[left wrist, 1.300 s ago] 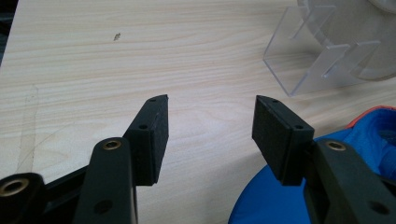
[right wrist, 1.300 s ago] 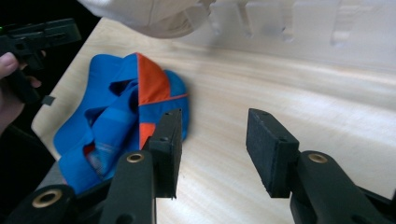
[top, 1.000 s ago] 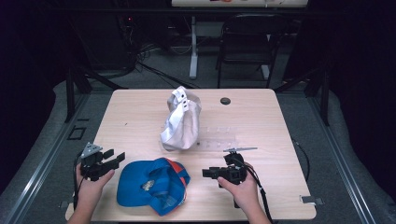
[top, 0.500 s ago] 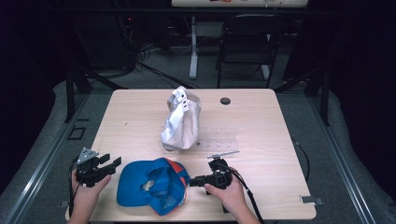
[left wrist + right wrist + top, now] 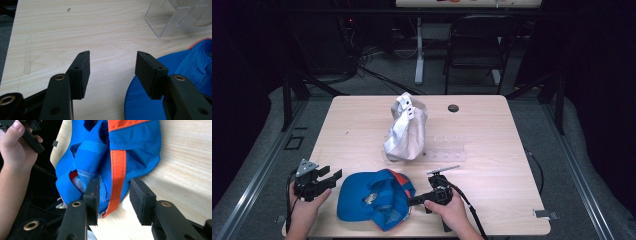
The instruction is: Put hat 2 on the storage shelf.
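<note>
Near the table's front edge, blue cap (image 5: 374, 200) — no legible writing, right hand-held gripper (image 5: 113, 195) open around its rim, left hand-held gripper (image 5: 112, 67) open — empty.

Blue cap (image 5: 374, 200) with orange trim (upside down, crumpled) near the table's front edge

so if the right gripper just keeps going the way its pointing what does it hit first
The blue cap. The right gripper has its open jaws straddling the cap's near edge and orange strap, so it would likely push into that fabric almost at once, though depth is hard to judge.
</note>
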